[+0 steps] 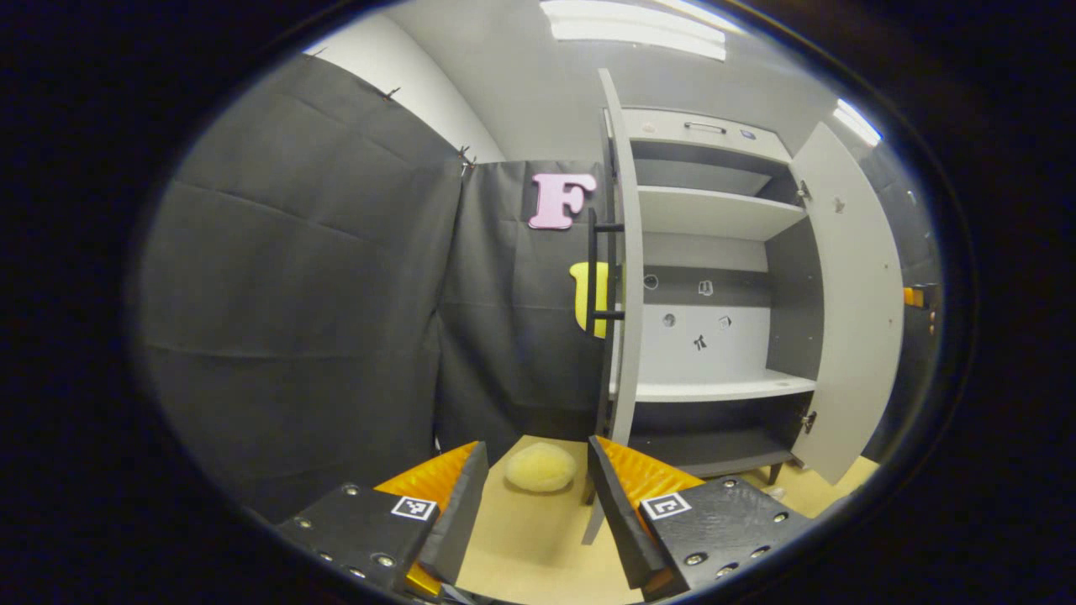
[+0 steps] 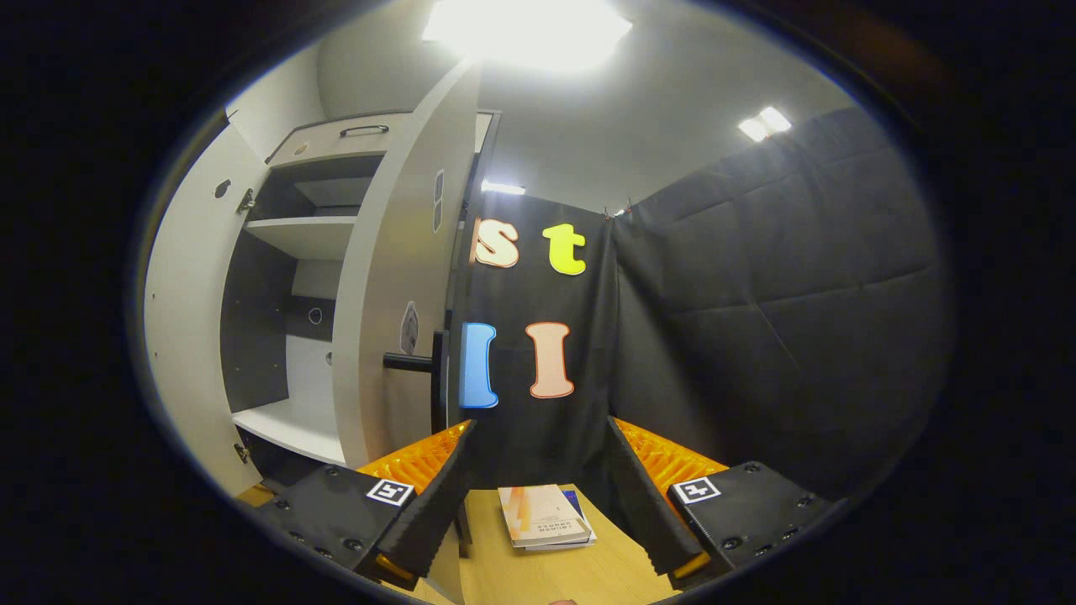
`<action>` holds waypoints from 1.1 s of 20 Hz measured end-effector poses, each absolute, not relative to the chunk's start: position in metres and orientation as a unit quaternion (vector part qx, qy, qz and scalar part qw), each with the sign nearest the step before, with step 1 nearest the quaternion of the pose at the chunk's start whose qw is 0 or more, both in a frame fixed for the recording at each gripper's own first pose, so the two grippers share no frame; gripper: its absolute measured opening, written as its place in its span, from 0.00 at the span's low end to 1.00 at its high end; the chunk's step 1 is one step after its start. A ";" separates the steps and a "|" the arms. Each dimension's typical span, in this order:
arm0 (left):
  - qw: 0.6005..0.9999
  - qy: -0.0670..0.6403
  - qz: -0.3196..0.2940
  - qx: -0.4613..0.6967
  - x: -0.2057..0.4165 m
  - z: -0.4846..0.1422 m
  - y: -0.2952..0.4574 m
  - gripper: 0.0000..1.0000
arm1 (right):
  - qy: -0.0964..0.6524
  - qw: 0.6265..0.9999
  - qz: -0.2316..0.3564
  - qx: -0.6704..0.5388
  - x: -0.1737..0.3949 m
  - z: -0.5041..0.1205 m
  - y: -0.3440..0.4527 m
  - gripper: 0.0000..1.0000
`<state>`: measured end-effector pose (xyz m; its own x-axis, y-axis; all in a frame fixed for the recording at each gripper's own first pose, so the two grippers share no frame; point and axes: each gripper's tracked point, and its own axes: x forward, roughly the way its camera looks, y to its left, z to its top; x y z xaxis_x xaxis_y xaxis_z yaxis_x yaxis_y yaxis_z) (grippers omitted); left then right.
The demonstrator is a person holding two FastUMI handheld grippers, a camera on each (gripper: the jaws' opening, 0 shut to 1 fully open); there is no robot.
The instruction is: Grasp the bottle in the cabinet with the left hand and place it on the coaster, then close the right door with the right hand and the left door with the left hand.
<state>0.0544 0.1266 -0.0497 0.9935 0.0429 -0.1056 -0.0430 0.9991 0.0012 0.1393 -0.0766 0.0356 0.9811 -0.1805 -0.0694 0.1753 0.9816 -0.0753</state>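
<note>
Now, left gripper (image 1: 536, 449): jaws spread wide, nothing held; it hangs low over the table (image 1: 538, 555).
Right gripper (image 2: 539, 427): likewise parted and empty, above the same wood top, with books (image 2: 545, 517) lying flat just ahead of its tips.
Coaster (image 1: 540, 467): I take the pale round pad for it. It lies dead ahead of the left gripper, between the lines of its two fingers, just short of the cabinet's foot, and its top is bare.
Left door (image 1: 624, 252): swung out and seen nearly edge-on, just beyond the coaster and a little right of the left gripper's line. Its long axis is upright and its bar handle (image 1: 598, 269) sits on the outer face, turned away from the shelves.
Right door (image 2: 395, 294): open too, standing up-left of the right gripper and near it. Its handle (image 2: 410, 363) pokes out toward the booth wall.
Cabinet (image 1: 723, 214): ahead and to the right of the left gripper, beyond the left door.
Bottle: I cannot tell where it stands. The shelf (image 1: 723, 388) at mid height and the one above it look bare from here, and the dark bay beneath is too dim to read.
Key relation: the left gripper would have to reach right of the left door and deeper in. Each door is nearer its own-side gripper.
</note>
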 end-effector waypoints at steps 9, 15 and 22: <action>0.999 0.050 0.011 -0.005 0.072 -0.052 0.153 0.73 | 0.042 0.997 -0.068 -0.017 0.137 0.035 -0.029 0.96; 0.999 0.046 0.009 0.003 0.080 -0.050 0.169 0.73 | 0.046 0.998 -0.051 0.003 0.142 0.032 0.004 0.96; 0.999 0.042 0.019 0.006 0.078 -0.052 0.184 0.73 | 0.056 0.997 -0.026 0.039 0.153 0.027 0.038 0.96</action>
<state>0.0777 0.1841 -0.0515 0.9956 0.0393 -0.0846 -0.0382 0.9992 0.0144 0.1535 0.0384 0.0273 0.9924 -0.0470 -0.1138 0.0557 0.9956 0.0750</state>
